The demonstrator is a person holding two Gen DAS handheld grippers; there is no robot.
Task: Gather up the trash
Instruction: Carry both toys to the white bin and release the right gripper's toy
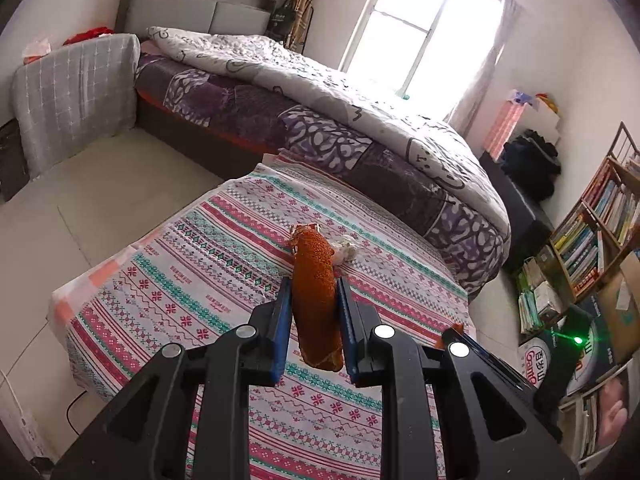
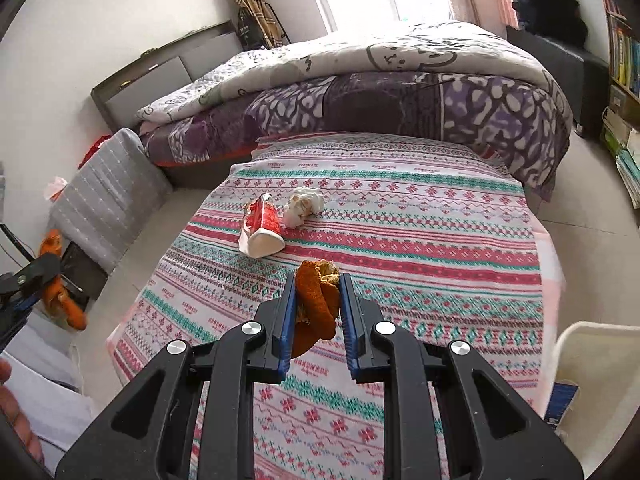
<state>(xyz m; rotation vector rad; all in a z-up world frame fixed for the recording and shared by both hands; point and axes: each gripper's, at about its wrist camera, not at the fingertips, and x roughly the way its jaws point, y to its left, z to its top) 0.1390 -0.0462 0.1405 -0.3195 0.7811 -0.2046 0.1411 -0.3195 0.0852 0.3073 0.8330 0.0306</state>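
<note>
My left gripper [image 1: 313, 286] is shut on an orange peel piece [image 1: 314, 280], held above the table with the patterned cloth [image 1: 200, 288]. My right gripper [image 2: 318, 280] is shut on another orange peel [image 2: 316, 300] above the same cloth [image 2: 420, 240]. On the cloth lie a flattened red and white paper cup [image 2: 262, 226] and a crumpled white tissue [image 2: 304, 204]. In the left wrist view the tissue [image 1: 346, 250] shows just beyond the held peel; the cup is hidden there. The left gripper with its peel also shows at the far left of the right wrist view [image 2: 48, 284].
A bed with a purple and white quilt [image 1: 340, 120] runs behind the table. A grey covered seat [image 1: 76, 92] stands at the left. A bookshelf [image 1: 592, 232] and boxes stand at the right. A white bin rim [image 2: 596, 364] is at the table's right.
</note>
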